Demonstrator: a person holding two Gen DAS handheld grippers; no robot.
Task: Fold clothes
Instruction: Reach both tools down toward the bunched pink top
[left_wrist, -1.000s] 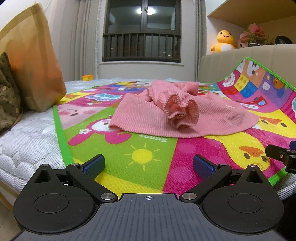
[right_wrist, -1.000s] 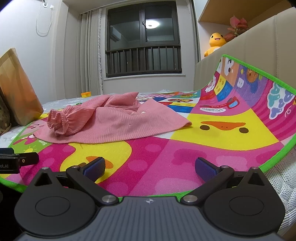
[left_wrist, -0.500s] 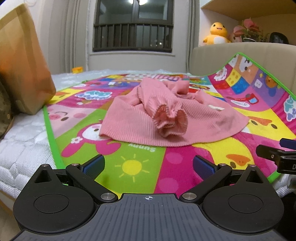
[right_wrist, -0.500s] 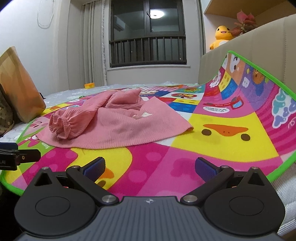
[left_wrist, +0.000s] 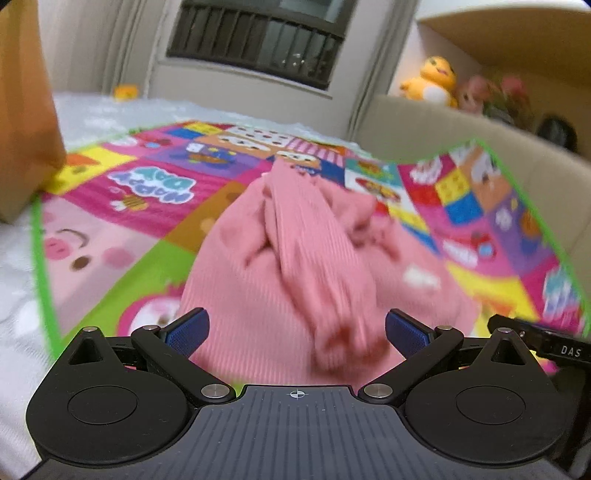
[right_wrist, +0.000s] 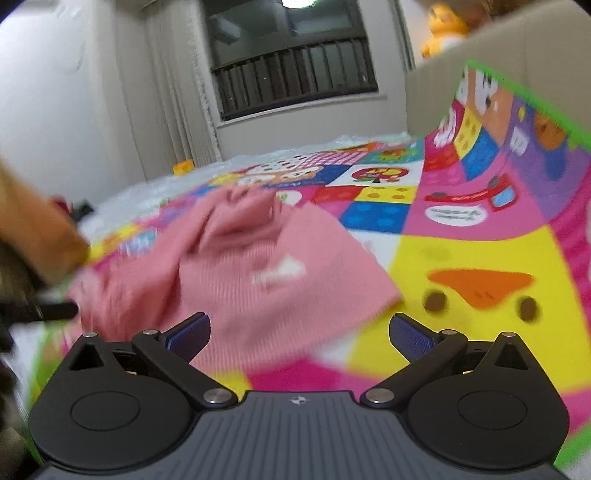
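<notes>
The left gripper (left_wrist: 294, 330) and right gripper (right_wrist: 298, 331) both hang level, their 2 jaws spread wide, gripping nothing.

Left tongs (left_wrist: 294, 329) gape wide over crumpled pink garment (left_wrist: 295, 266) on play mat (left_wrist: 122, 206).

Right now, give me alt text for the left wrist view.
A crumpled pink ribbed garment lies on a colourful cartoon play mat spread over a bed, just ahead of the open left hand-held gripper, which holds nothing. The picture is motion-blurred; a barred window and a yellow plush toy sit behind.
</notes>
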